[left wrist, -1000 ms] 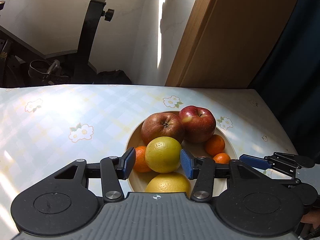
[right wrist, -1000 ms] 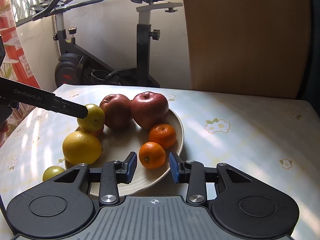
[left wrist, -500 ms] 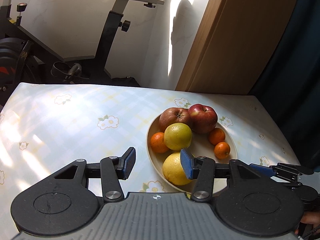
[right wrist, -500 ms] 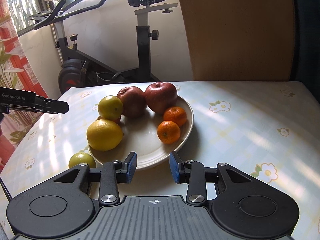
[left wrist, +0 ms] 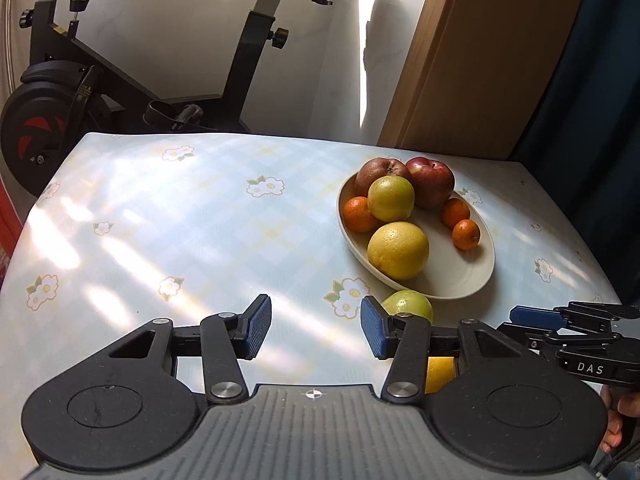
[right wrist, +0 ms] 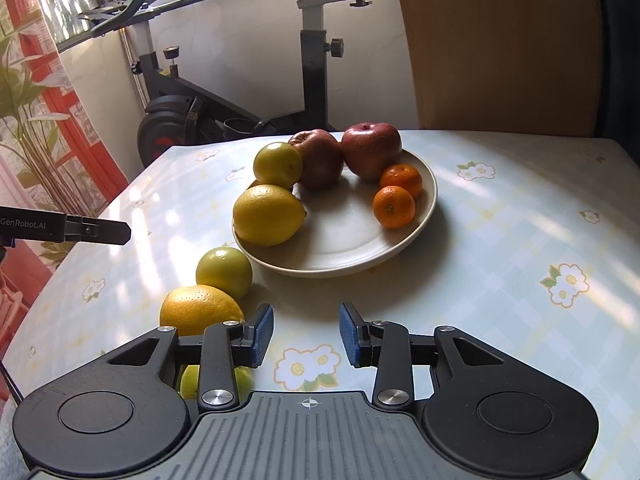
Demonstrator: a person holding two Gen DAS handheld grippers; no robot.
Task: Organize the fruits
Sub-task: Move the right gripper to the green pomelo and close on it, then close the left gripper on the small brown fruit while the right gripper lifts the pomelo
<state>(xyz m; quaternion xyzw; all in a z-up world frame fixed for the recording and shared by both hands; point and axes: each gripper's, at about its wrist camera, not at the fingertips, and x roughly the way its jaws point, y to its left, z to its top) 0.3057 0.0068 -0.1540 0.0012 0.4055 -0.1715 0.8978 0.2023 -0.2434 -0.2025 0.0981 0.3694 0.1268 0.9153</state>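
Note:
A cream plate [left wrist: 460, 280] [right wrist: 352, 248] holds two red apples [right wrist: 372, 150], a yellow-green citrus [right wrist: 278, 164], a large yellow lemon [right wrist: 268, 214] and small oranges [right wrist: 394, 206]. On the table in front of the plate lie a green citrus [right wrist: 224, 266] [left wrist: 408, 306], a large yellow citrus [right wrist: 200, 310] and another green fruit [right wrist: 190, 380] half hidden under my right gripper. My left gripper [left wrist: 316, 328] is open and empty, above the table left of the plate. My right gripper [right wrist: 306, 334] is open and empty, in front of the plate.
The table [left wrist: 180, 220] has a pale checked cloth with flowers. An exercise bike [right wrist: 240, 92] stands behind the table. A wooden panel [left wrist: 480, 60] and a dark curtain [left wrist: 592, 100] are at the back right. The other gripper's finger [right wrist: 96, 232] shows at the left.
Both grippers have pulled back from the plate. The left gripper has let go of the yellow-green citrus, which now rests on the plate. More loose fruit has come into view on the table.

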